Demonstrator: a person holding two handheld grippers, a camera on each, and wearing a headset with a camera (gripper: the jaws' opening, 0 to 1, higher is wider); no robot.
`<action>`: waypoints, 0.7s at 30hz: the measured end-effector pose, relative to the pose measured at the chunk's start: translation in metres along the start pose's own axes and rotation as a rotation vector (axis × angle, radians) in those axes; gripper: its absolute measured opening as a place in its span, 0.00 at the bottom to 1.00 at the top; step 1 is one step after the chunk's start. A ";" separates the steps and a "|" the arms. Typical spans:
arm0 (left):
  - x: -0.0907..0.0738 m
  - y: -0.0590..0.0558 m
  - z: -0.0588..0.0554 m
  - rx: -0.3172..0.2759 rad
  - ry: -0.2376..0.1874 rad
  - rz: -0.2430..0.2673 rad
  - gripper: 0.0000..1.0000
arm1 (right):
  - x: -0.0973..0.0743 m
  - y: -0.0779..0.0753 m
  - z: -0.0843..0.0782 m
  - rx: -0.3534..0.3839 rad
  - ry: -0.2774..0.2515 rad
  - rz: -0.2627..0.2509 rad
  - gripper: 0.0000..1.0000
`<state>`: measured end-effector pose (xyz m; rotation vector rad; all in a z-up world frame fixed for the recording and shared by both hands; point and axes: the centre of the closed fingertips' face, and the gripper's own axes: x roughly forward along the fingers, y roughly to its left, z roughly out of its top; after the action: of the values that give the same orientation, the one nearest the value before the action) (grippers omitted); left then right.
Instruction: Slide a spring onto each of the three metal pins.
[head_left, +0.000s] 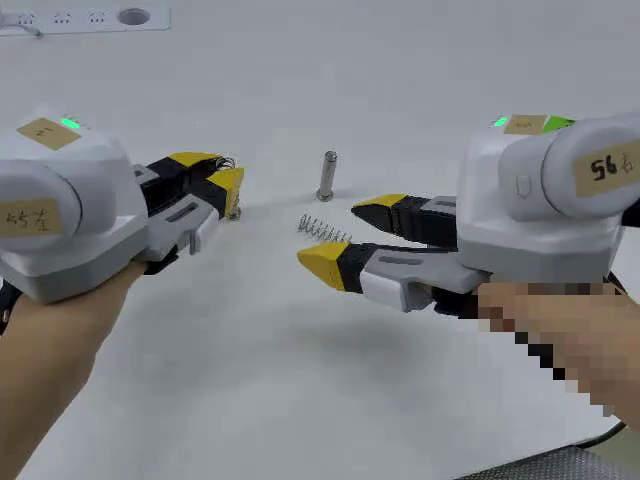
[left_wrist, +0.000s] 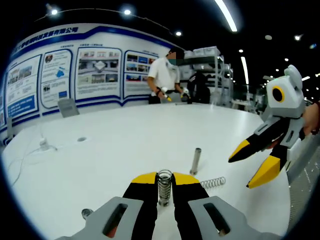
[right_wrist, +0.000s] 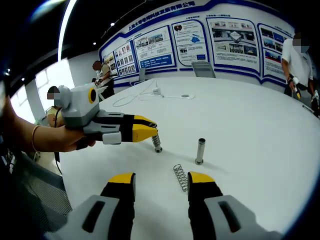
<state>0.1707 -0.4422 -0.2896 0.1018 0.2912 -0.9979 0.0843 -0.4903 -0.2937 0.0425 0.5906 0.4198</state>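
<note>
White worktop (head_left: 300, 390). Left gripper (head_left: 233, 178) clamped on first spring (left_wrist: 164, 183), seated on pin (right_wrist: 158, 148). Right gripper (head_left: 330, 233) apart, flanking loose spring (head_left: 322, 228) beside bare upright pin (head_left: 327, 175). Next move: pinch, lift, align over bare pin.

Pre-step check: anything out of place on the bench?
A steel coil spring lies sideways on the white table, beside the bare upright metal pin, between the open right gripper's jaws. Nothing else stands out.
</note>
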 end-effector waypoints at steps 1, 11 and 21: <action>0.000 0.000 -0.001 0.000 0.000 0.000 0.11 | 0.000 0.000 0.000 -0.001 0.001 -0.001 0.43; 0.001 -0.002 -0.007 0.001 0.016 0.011 0.11 | 0.003 -0.007 -0.005 -0.003 0.016 -0.014 0.43; 0.001 -0.004 -0.012 0.024 0.025 0.007 0.11 | 0.003 -0.010 -0.011 0.000 0.034 -0.020 0.42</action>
<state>0.1657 -0.4425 -0.3017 0.1369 0.3022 -0.9938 0.0846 -0.4990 -0.3060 0.0296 0.6238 0.4019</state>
